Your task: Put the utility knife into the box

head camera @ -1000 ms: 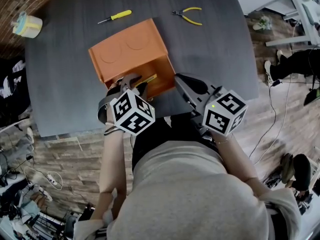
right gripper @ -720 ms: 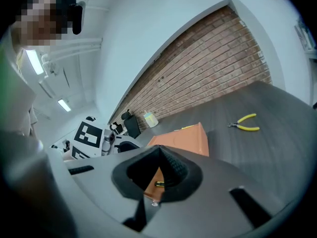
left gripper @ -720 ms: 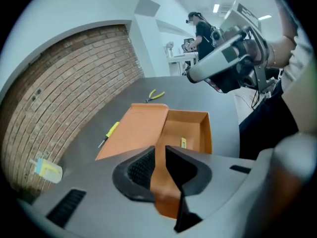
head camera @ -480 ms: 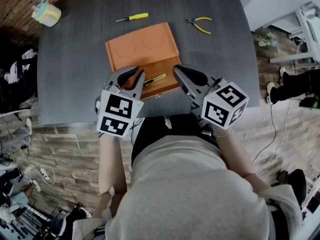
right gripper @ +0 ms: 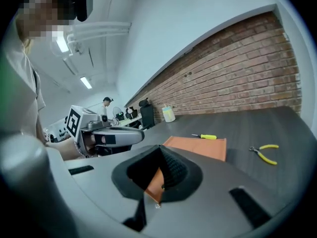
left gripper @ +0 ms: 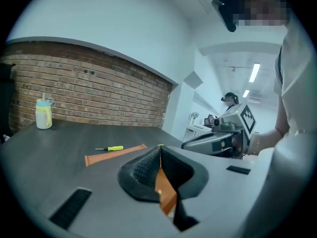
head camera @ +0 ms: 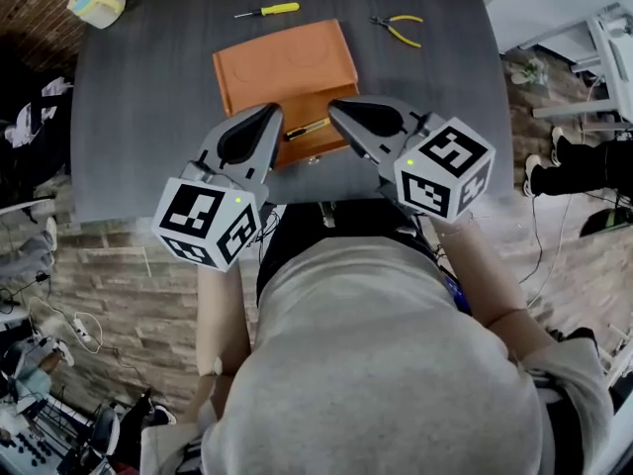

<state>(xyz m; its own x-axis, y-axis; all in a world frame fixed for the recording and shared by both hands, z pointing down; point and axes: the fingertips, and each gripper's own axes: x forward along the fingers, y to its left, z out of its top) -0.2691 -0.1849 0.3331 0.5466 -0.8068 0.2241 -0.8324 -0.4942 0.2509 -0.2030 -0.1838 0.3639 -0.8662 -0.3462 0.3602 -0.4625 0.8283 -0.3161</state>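
dark grey table (head camera: 138,117), brick wall (left gripper: 89,90) along its far side.
item: yellow-and-black utility knife (head camera: 308,129), lying slanted inside the open orange box (head camera: 287,67), in the near compartment, clear of both grippers. box lid folded back flat toward the far side of the table.
left gripper (head camera: 269,119): raised over the box's near left corner, jaw tips closed together, nothing held, orange of the box visible through the gap below the tips.
right gripper (head camera: 341,113): raised over the near right corner, tips likewise pressed together, empty.
beyond the box: yellow-handled screwdriver (head camera: 267,11); yellow-handled pliers (head camera: 400,28) to its right, well apart.
far left corner: pale lidded cup (head camera: 96,1).
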